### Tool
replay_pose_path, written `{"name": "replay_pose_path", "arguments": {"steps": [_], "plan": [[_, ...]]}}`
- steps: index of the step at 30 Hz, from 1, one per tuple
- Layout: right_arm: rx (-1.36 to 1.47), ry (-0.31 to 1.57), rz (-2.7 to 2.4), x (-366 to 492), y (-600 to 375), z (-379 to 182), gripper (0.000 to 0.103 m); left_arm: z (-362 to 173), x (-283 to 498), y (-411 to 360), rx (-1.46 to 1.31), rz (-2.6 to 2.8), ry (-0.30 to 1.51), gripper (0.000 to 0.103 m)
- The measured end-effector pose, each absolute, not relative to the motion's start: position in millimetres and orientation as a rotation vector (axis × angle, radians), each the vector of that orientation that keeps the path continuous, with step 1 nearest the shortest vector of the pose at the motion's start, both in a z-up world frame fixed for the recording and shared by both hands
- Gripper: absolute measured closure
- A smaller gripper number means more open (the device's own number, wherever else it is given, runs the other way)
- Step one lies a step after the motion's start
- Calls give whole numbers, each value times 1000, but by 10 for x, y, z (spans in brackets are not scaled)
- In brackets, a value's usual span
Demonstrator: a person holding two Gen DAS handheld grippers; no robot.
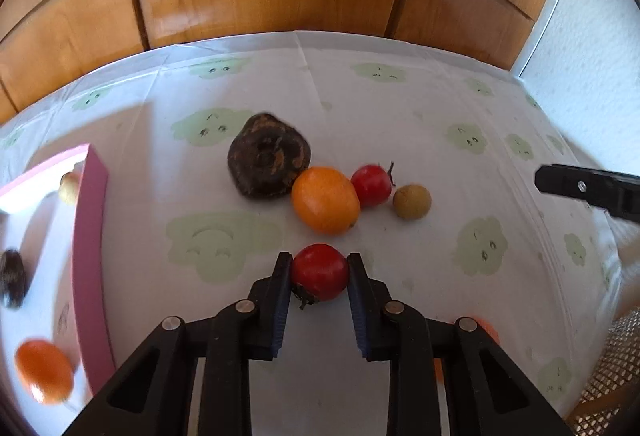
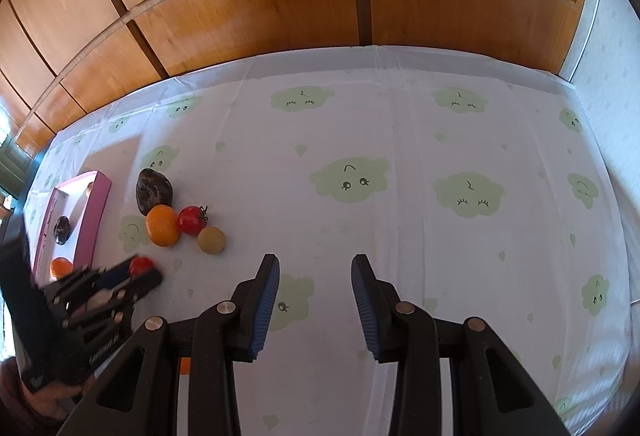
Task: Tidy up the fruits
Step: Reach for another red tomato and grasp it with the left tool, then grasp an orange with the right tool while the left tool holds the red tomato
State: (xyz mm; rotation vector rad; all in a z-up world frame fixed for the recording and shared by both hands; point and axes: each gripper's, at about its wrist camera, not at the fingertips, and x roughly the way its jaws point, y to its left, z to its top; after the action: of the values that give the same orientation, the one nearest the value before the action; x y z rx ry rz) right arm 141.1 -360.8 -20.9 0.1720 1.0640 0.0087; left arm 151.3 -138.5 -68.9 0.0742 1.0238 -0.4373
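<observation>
My left gripper is shut on a red tomato, its blue pads pressing both sides just above the tablecloth. Beyond it lie a dark wrinkled fruit, an orange, a second red tomato and a small tan fruit. In the right wrist view my right gripper stands open over bare cloth with nothing between its fingers. The left gripper with its tomato shows there at lower left, near the fruit cluster.
A pink box at the left holds an orange, a dark fruit and a tan fruit. Wooden cabinet doors back the table. A wicker seat is at lower right. An orange thing peeks from behind my left gripper.
</observation>
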Motion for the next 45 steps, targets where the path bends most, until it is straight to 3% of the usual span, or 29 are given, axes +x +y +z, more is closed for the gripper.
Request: {"name": "replay_pose_path", "arguments": {"steps": [11, 15, 21, 24, 40, 41, 43, 45], "plan": [[290, 1098, 227, 1430, -3523, -254, 65, -723, 771, -1103, 70, -428, 962, 75], [191, 1144, 399, 1376, -3156, -295, 65, -746, 734, -1082, 69, -434, 945, 75], [36, 1185, 550, 1248, -2742, -374, 53, -765, 691, -1039, 50, -444, 923, 75], [1, 1175, 567, 1219, -2676, -368, 41, -765, 697, -1029, 40, -443, 924, 75], [-218, 1217, 492, 1209, -2431, -643, 41, -778, 652, -1009, 30, -441, 899, 75], [-228, 1209, 493, 1200, -2418, -639, 42, -778, 651, -1004, 27, -441, 898, 75], [-262, 1194, 486, 1199, -2350, -654, 63, -779, 647, -1000, 25, -441, 897, 75], [-277, 1189, 479, 1195, -2329, -664, 63, -780, 645, -998, 24, -441, 896, 75]]}}
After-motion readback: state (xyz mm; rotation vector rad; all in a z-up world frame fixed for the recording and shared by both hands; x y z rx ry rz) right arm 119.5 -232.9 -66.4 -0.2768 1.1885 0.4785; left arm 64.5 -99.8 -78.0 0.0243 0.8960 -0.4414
